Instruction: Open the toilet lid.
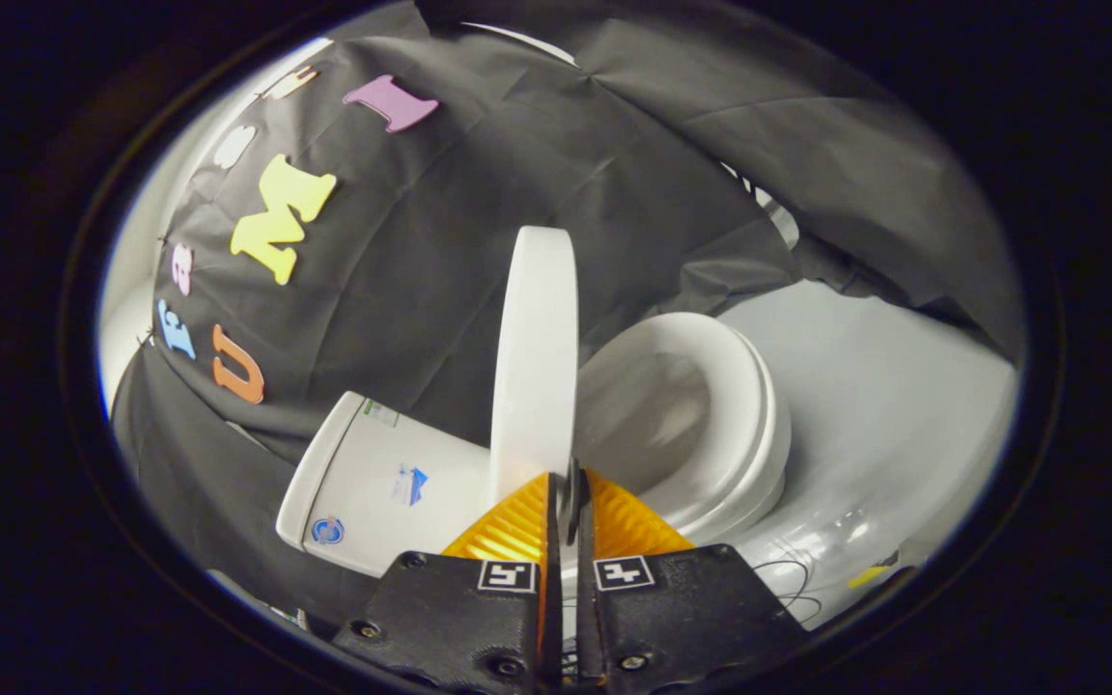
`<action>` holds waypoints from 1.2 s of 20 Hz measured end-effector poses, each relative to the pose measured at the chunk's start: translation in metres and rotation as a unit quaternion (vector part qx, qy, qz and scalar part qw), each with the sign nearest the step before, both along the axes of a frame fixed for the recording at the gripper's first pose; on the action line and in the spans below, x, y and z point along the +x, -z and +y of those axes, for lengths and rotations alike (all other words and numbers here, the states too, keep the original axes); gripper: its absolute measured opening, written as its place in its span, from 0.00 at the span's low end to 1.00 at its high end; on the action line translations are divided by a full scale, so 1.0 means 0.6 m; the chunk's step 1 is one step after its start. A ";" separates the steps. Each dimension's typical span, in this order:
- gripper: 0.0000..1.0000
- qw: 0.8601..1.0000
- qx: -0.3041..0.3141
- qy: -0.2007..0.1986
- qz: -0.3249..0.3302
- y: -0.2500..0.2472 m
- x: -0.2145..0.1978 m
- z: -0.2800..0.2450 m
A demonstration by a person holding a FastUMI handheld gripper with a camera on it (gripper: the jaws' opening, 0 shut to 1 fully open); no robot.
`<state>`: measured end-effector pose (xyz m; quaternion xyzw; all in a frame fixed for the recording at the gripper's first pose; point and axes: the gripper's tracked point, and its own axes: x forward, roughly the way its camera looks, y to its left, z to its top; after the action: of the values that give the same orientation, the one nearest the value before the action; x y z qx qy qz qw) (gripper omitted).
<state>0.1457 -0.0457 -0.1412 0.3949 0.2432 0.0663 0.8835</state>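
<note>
Tool [568, 483] clamped on raised toilet lid [535, 357], bowl [701, 415] uncovered

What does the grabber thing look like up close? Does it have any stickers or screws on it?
The gripper has two ridged jaws that narrow toward their tips, closed almost together. Each sits on a chunky black block with silver screws in it. On top of each block is a small square sticker with a black-and-white blocky pattern, one per side. A narrow dark slot runs between the two blocks.
</note>
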 end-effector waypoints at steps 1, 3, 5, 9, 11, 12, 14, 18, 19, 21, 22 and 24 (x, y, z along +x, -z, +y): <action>0.09 1.000 -0.002 0.000 -0.001 -0.002 0.000 -0.003; 0.09 1.000 -0.009 0.000 -0.004 -0.002 0.000 -0.003; 0.09 1.000 -0.015 0.000 -0.008 -0.005 0.001 -0.002; 0.09 1.000 -0.024 -0.004 -0.016 -0.003 0.001 -0.001; 0.09 0.999 -0.031 -0.006 -0.020 -0.004 0.001 -0.001; 0.09 0.999 -0.038 -0.007 -0.023 -0.002 0.001 -0.001; 0.09 0.998 -0.052 -0.008 -0.029 -0.003 0.002 -0.004; 0.09 0.996 -0.079 -0.011 -0.039 -0.002 0.003 -0.007; 0.09 0.996 -0.084 -0.013 -0.042 -0.003 0.002 -0.008; 0.09 0.995 -0.092 -0.014 -0.047 -0.004 0.003 -0.010; 0.09 0.994 -0.096 -0.013 -0.048 -0.004 0.003 -0.011; 0.09 0.993 -0.107 -0.009 -0.055 -0.005 0.005 -0.011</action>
<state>0.1485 -0.0525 -0.1380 0.2914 0.2032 0.0698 0.9322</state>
